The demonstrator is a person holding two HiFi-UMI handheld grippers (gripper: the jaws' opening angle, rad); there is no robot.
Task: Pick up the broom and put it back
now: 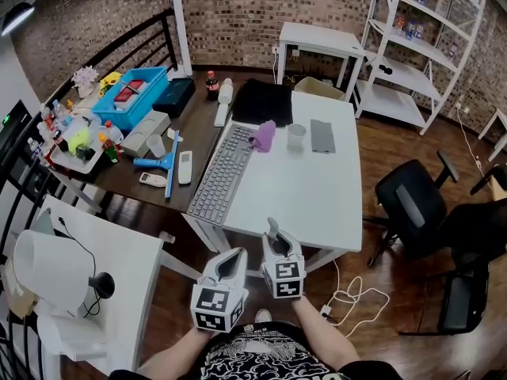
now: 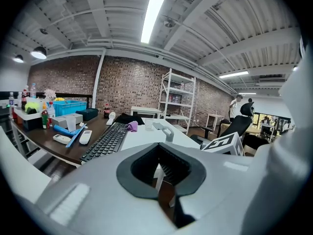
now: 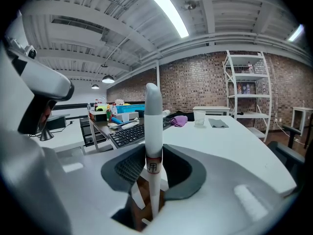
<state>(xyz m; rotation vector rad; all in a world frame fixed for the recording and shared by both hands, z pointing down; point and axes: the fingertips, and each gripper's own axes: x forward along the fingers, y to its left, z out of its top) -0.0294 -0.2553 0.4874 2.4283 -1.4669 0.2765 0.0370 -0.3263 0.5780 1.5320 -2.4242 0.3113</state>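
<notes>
Nearest us, our right tool (image 1: 278,250) pinches the broom (image 3: 152,126) by its white handle, just short of the white surface (image 1: 317,200). We cannot see its brush end, and the head view shows only the grey tip. Our left tool (image 1: 227,266) sits beside it. Only its own view shows it spread and empty.

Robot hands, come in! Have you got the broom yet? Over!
Right gripper shut on broom handle. Left gripper open, empty. Table close ahead. Over.
</notes>
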